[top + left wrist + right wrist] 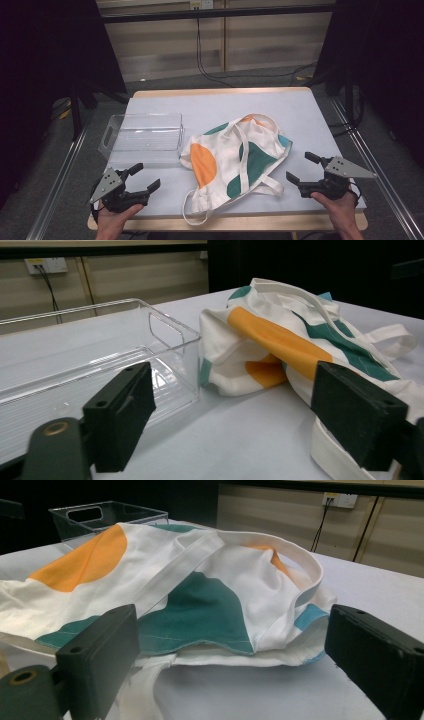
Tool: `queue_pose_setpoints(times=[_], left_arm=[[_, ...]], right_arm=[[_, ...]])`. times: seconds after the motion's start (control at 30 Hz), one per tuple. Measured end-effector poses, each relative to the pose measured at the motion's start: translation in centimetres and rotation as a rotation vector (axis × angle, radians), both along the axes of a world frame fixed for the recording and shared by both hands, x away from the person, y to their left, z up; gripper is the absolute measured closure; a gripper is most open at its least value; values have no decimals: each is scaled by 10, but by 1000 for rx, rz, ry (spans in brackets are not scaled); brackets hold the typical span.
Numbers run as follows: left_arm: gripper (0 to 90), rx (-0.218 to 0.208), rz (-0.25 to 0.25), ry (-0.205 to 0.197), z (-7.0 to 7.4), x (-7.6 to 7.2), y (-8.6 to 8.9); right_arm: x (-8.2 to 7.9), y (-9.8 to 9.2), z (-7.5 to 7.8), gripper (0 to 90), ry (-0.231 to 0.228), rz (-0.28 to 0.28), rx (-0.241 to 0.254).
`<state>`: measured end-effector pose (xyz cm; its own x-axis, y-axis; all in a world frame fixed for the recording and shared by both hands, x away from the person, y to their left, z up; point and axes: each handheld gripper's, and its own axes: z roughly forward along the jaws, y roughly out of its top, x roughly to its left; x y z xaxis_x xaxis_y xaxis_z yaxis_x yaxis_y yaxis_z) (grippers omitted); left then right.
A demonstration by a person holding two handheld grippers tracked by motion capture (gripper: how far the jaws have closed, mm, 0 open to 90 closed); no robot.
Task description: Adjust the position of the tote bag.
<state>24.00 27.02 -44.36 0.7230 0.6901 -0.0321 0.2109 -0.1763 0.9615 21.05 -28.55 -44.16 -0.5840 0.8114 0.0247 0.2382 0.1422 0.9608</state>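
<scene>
**Two open grippers beside a crumpled tote bag on a white-topped table**

From the high view we look down on a table (320, 112) with a pale cover and a wooden edge. Near its middle, toward the person's side, lies a white cloth tote bag (235, 155) printed with orange and dark green patches and a touch of blue — it is rumpled, its long white straps looping across the top and trailing toward the near edge. Just to the left of the bag, close to touching it, stands a clear plastic bin (142, 132) with a cut-out handle in its end wall; we see nothing inside it.

The left gripper (145, 176) is held in the person's left hand (115, 220) at the near left corner, jaws spread wide and holding nothing, pointing toward the bag and the bin. In the left gripper view, the bin sits ahead on the left and the bag ahead on the right, with a strap near the right jaw.

The right gripper (302, 167) is held in the right hand (340, 210) at the near right, just beside the bag's edge — its jaws are likewise wide apart and empty. In the right gripper view, the bag fills the space between the jaws, with the bin farther off.
</scene>
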Motion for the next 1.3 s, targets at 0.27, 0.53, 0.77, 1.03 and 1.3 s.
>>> queue_pose_setpoints(times=[0.27, 0.53, 0.77, 1.03, 1.3], left_arm=[[240, 42, -41, 11, 2, -3, -8], [369, 54, -102, 32, 5, -3, -21], [436, 53, -193, 43, 9, -3, -39], [488, 75, -269, 65, 14, -8, -59], [521, 107, -353, 101, 18, -11, -83]], right_arm=[[0, 0, 0, 121, 14, 13, 7], [2, 1, -1, 260, 25, 49, 3], [5, 1, -4, 325, 35, 69, -1], [4, 2, -4, 378, 48, 90, 17], [0, 6, -1, 410, 47, 99, 4]])
